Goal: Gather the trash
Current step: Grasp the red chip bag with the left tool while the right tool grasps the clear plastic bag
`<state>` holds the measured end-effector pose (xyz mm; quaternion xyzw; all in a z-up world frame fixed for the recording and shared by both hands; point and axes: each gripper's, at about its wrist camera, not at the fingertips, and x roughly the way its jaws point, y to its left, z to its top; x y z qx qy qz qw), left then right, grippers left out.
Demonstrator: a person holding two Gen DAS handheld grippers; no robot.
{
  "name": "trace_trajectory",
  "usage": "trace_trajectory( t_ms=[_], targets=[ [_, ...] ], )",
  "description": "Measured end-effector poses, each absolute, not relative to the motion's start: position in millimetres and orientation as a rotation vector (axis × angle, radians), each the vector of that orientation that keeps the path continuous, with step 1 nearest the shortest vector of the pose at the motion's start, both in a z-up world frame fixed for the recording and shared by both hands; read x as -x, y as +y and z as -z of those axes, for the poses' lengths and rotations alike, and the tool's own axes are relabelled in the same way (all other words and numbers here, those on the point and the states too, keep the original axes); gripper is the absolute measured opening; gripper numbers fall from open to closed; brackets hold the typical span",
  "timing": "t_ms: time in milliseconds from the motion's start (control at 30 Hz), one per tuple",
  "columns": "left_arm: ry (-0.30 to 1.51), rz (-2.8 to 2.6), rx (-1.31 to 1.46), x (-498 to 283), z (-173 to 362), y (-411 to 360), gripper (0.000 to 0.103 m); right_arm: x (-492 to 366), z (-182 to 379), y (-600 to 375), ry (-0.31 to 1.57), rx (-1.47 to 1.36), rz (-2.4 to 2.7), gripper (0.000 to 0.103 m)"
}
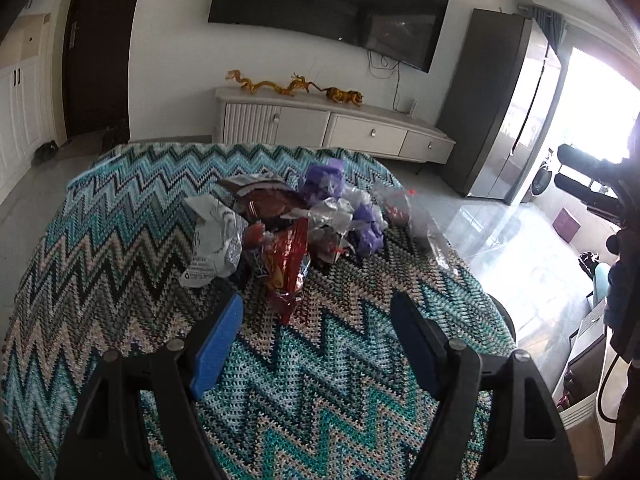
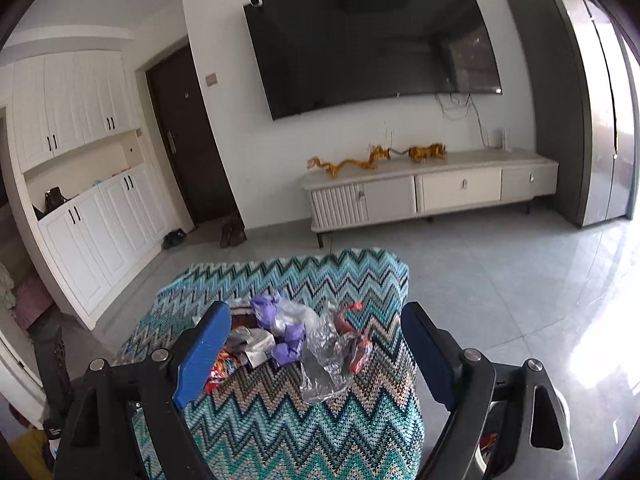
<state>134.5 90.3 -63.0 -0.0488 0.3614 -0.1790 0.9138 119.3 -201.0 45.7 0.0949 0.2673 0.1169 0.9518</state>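
The left gripper [image 1: 316, 316] has its blue-padded fingers [image 1: 218, 340] spread wide with nothing between them, hovering over the zigzag cloth [image 1: 120, 240] that covers the surface. Just ahead of them lies the trash pile [image 1: 288, 220]: a red foil wrapper [image 1: 288, 268] nearest, a white crumpled wrapper [image 1: 212, 240] to its left, purple scraps [image 1: 324, 180] and clear plastic [image 1: 416, 216] behind.

The right gripper [image 2: 316, 340] is also spread and empty, higher above the same cloth [image 2: 300, 432]. Between its fingers [image 2: 204, 356] the pile appears: clear plastic [image 2: 324, 364], purple scraps [image 2: 288, 340], red wrappers [image 2: 356, 348].

Beyond stand a cabinet [image 2: 432, 188], a wall-mounted TV [image 2: 368, 44] and a dark door [image 2: 188, 140].
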Motion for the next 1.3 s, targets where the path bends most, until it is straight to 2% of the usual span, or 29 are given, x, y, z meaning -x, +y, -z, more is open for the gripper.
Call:
trace_trajectory(
  t_ms=[467,700,767,800,833,867,1000,1067,1133,1300],
  targets=[
    [0.8,0.233,0.101,-194.3,104.4,78.3,0.074,-224.2,64.1,-207.9,0.765,-0.219,-0.301,0.088],
    [0.834,0.222,0.124,-206.6,117.6,80.2,0.056,-259.3,98.8,-202.9,0.831,-0.232,-0.332,0.088],
    [0.847,0.225,0.137,-211.2,122.1,81.8,0.05,-264.4,105.3,-198.3,0.847,-0.227,-0.343,0.081],
    [0.853,0.229,0.143,-211.8,123.8,82.5,0.044,-264.9,107.2,-196.5,0.852,-0.223,-0.347,0.078],
    [0.859,0.236,0.15,-214.5,124.4,82.6,0.036,-265.7,109.0,-194.5,0.86,-0.218,-0.351,0.068],
    [0.864,0.244,0.154,-215.9,125.1,82.3,0.032,-265.4,111.3,-192.7,0.867,-0.21,-0.354,0.059],
    [0.872,0.268,0.157,-213.9,126.0,81.9,0.013,-262.1,111.6,-189.0,0.873,-0.186,-0.366,0.039],
    [0.871,0.28,0.16,-210.2,124.7,81.0,0.011,-257.7,110.1,-187.6,0.872,-0.174,-0.366,0.025],
    [0.865,0.295,0.158,-203.7,122.8,80.4,0.009,-251.9,108.7,-186.6,0.873,-0.174,-0.373,0.02],
    [0.85,0.323,0.154,-183.4,113.1,79.7,0.006,-228.3,101.1,-185.9,0.864,-0.177,-0.377,0.019]
  ],
)
